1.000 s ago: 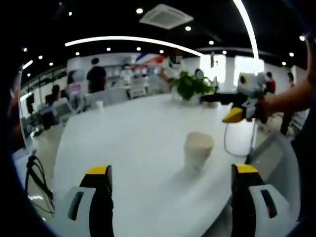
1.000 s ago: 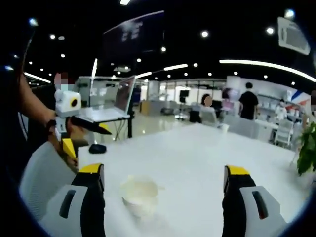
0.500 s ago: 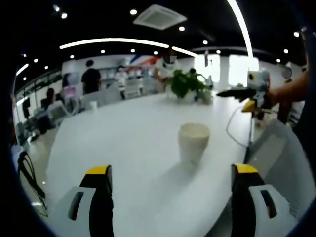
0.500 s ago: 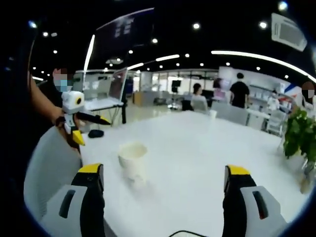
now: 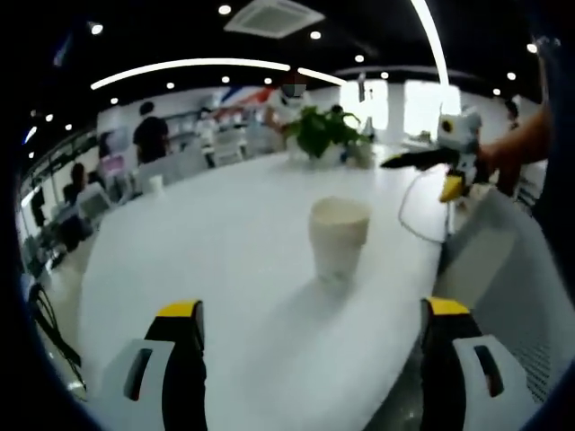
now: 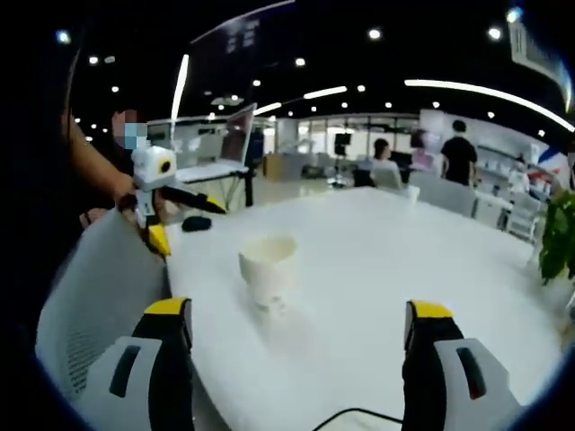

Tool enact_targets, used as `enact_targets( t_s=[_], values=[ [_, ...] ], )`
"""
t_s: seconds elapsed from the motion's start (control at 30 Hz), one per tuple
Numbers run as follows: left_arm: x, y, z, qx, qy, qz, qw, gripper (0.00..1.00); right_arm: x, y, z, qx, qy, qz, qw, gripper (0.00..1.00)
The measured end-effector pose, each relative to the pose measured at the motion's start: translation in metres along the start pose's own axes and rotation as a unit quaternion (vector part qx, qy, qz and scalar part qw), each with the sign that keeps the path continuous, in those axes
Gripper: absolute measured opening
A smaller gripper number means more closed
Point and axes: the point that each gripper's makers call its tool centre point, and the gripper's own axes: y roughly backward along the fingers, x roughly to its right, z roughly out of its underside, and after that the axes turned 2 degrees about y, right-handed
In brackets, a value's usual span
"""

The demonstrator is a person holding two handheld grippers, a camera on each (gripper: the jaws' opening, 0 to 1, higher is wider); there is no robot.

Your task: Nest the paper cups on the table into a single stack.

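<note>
A white paper cup (image 5: 339, 235) stands upright on the white table (image 5: 216, 251), ahead of my left gripper (image 5: 313, 310) and slightly right of its centre line. That gripper is open, with nothing between its jaws. In the right gripper view the same cup (image 6: 268, 268) stands ahead and left of centre of my right gripper (image 6: 298, 310), which is also open and empty. Each gripper appears in the other's view, held in a hand off the table's edge: the right gripper (image 5: 446, 162) and the left gripper (image 6: 163, 195). A small second cup (image 5: 155, 184) stands far across the table (image 6: 411, 192).
A potted plant (image 5: 323, 135) stands at the far end of the table. A black mouse (image 6: 195, 224) lies near the edge and an open laptop (image 6: 225, 153) sits behind it. A grey mesh chair back (image 6: 94, 287) stands beside the table. A thin cable (image 5: 418, 211) lies near the cup. People are in the background.
Both views have shifted with the hands: the cup now looks larger and closer in the left gripper view and higher in the right one. Cup unmoved; both grippers stayed open.
</note>
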Motion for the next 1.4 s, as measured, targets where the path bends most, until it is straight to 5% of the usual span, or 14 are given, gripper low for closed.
enact_targets(
  t_s=[0.17, 0.4, 0.63, 1.13, 1.4],
  values=[
    [0.005, -0.021, -0.003, -0.007, -0.02, 0.025, 0.9995, 0.97, 0.001, -0.024, 0.012, -0.015, -0.01, -0.01, 0.9998, 0.91],
    [0.011, -0.059, -0.002, -0.03, -0.042, 0.064, 0.9966, 0.85, -0.004, -0.058, 0.031, -0.066, 0.018, -0.07, 0.9952, 0.7],
    [0.015, -0.084, -0.011, -0.035, -0.063, 0.088, 0.9935, 0.72, -0.014, -0.081, 0.023, -0.074, 0.032, -0.113, 0.9903, 0.59],
    [0.026, -0.107, -0.024, -0.041, -0.102, 0.129, 0.9855, 0.52, -0.032, -0.107, 0.011, -0.086, 0.062, -0.176, 0.9787, 0.4],
    [0.026, -0.109, -0.023, -0.047, -0.111, 0.135, 0.9834, 0.45, -0.03, -0.11, 0.012, -0.086, 0.058, -0.174, 0.9792, 0.37]
  ],
)
